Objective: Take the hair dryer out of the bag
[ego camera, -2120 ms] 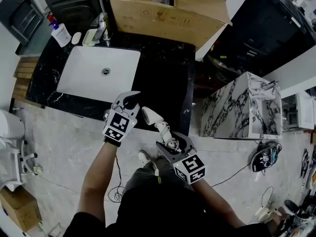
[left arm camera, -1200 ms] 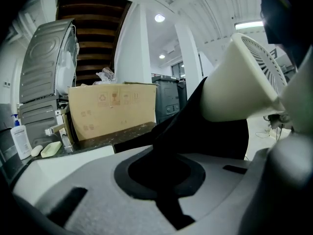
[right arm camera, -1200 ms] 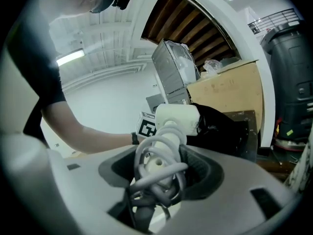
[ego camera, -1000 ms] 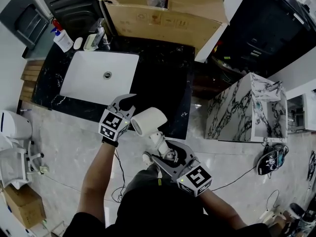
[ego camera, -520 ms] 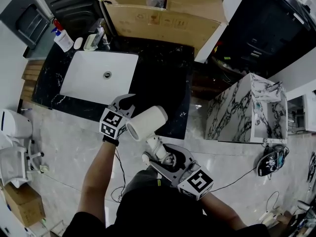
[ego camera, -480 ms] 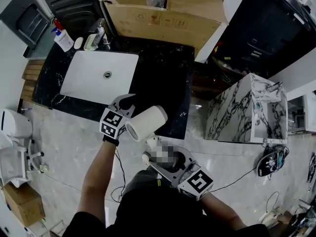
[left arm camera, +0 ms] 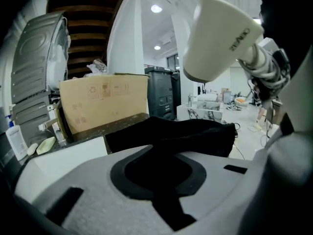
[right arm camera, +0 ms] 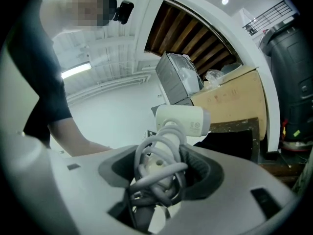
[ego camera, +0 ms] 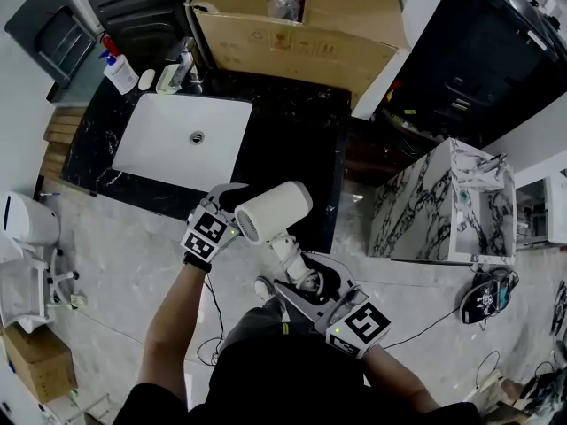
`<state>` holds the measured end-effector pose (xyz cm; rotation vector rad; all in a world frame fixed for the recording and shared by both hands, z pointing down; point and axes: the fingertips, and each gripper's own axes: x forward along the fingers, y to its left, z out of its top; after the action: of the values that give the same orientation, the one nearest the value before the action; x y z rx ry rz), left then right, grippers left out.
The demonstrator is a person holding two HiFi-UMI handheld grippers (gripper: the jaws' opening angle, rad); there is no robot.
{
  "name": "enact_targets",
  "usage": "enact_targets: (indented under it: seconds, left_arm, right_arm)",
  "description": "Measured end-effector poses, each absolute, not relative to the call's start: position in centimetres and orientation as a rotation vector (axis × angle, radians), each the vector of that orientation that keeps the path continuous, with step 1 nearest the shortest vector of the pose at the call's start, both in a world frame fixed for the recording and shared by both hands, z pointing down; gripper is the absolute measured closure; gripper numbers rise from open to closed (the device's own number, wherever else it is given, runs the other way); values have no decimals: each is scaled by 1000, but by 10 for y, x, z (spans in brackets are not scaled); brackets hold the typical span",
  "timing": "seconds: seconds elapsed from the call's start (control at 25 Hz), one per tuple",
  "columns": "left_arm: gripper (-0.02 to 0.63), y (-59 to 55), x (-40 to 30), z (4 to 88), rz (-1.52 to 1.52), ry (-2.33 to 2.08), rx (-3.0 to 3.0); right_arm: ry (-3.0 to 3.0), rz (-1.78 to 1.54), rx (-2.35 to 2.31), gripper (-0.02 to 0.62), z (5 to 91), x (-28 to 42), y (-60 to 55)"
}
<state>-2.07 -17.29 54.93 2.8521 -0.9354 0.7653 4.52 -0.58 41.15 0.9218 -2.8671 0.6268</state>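
Observation:
The white hair dryer point(ego camera: 273, 211) is held up in the air above the counter's front edge, barrel pointing to the upper right. My right gripper point(ego camera: 299, 271) is shut on its handle, which has the grey cord wound round it point(right arm camera: 161, 173); the barrel point(right arm camera: 183, 119) stands above the jaws. My left gripper point(ego camera: 232, 193) sits just left of the dryer, shut on the edge of the black bag point(left arm camera: 195, 133), which lies limp on the dark counter. The dryer point(left arm camera: 220, 38) hangs above and right of the bag, apart from it.
A white sink point(ego camera: 182, 140) is set into the black marble counter point(ego camera: 297, 131). A large cardboard box point(ego camera: 292, 34) stands at the back, a soap bottle point(ego camera: 120, 71) at the back left. A marble-patterned cabinet point(ego camera: 434, 202) stands to the right.
The right gripper has lifted the hair dryer: first only its handle showed, now the whole barrel is up beside the left gripper. The left gripper has sunk slightly, still holding the bag.

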Motion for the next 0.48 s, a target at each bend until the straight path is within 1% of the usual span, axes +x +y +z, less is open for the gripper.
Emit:
enact_targets:
  seconds: [0.04,0.08,0.12,0.16,0.2,0.4,0.44,0.48]
  left_arm:
    - [574,-166,-20,553,825,-894,2860]
    - [552,-158,-19,558,885,-849,2861]
    - [494,-150,-19,565,939,-804,2856]
    - [464,-142,-20,572,980,-766,2846]
    - [455,-135,-22,579,1002,-738,2834]
    - [329,-106,-22,573,910,-646,2851]
    - [308,-102,-23,572,879,-639,2854]
    - [300,-99,-24,570,849,-638,2853]
  right_arm:
    - [-2867,626,938,345,410,48,-9]
    - [-2868,622,955,345,410,52,-12]
    - [-2869,622,972,345,409,56,-15]
    - [-2870,626,988,345,409,59,-19]
    - [-2872,633,1004,345,408,63,-22]
    - [-2881,631,1051,345,402,72,-35]
    - [-2883,627,1054,345,401,73,-37]
    - [-2886,623,1057,345,399,74,-40]
